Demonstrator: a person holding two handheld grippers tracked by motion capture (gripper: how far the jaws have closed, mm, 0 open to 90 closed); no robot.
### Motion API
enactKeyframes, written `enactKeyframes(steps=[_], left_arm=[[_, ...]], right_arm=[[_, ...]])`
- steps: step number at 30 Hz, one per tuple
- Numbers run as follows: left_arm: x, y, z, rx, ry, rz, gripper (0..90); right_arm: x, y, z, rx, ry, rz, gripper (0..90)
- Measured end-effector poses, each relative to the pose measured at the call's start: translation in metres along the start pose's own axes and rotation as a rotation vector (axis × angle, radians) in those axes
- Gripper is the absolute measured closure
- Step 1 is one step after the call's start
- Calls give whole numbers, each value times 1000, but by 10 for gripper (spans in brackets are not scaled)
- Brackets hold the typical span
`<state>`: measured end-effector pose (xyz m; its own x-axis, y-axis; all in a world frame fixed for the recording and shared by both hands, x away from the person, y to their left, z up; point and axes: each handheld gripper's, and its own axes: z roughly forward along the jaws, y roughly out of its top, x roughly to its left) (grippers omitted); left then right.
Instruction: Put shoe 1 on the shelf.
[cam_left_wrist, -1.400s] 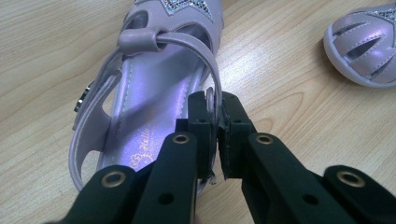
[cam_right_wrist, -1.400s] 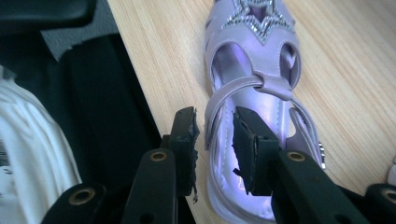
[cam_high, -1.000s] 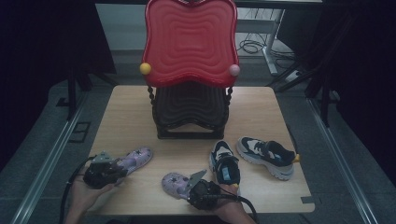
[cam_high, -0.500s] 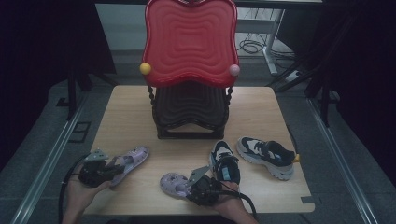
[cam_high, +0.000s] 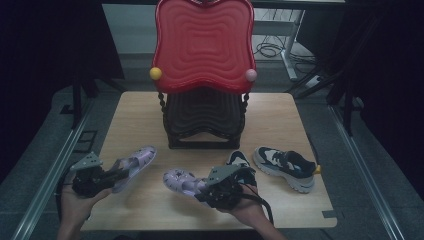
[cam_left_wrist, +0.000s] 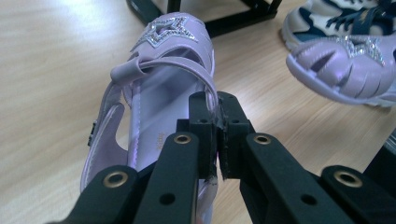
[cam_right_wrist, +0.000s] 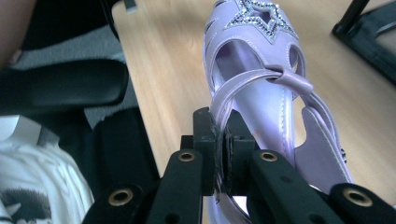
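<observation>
Both sandals look to be in the middle of a lift, most likely on their way to the rack (cam_high: 202, 117) at the back of the bench (cam_high: 280, 125), so the thing to get right is a steady pinch on each thin strap and a level carry, since a shoe hung by one strap can swing or slip out. On the left, the left tongs (cam_left_wrist: 212, 105) are pressed together on the ankle strap of the left sandal (cam_left_wrist: 161, 88); the shoe stretches straight ahead of the jaws, star toe pointing away, heel tucked beneath them, and in the high view it sits near the bench's left front edge with its toe aimed toward the rack. Keeping its toe from dipping would help it clear the frame. Further right, the right tongs (cam_right_wrist: 218, 123) likewise pinch the strap of the right sandal (cam_right_wrist: 259, 70), which runs forward from the jaws, toe away, above the bench's front edge. In the high view its toe points left, just in front of the two sneakers (cam_high: 285, 165), which a careless swing might clip.
</observation>
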<state>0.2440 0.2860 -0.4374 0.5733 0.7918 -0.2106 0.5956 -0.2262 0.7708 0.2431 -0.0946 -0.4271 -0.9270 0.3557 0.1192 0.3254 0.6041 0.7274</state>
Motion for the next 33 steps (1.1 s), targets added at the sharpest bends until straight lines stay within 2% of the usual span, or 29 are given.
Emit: enactKeyframes(steps=[5, 12, 16, 19, 33], left_arm=[[-6, 13, -2, -41, -16, 12, 867], [-17, 36, 1, -97, -33, 26, 866], [-23, 47, 6, -116, -31, 26, 864], [-25, 54, 11, -133, -30, 22, 863], [-36, 78, 29, -164, -31, 42, 862]], right_arm=[[-10, 10, -19, -65, -21, 12, 864], [-28, 13, -43, -164, -57, 67, 863], [-36, 16, -55, -200, -102, 79, 864], [-41, 18, -59, -213, -136, 78, 864], [-67, 21, -61, -240, -203, 137, 864]])
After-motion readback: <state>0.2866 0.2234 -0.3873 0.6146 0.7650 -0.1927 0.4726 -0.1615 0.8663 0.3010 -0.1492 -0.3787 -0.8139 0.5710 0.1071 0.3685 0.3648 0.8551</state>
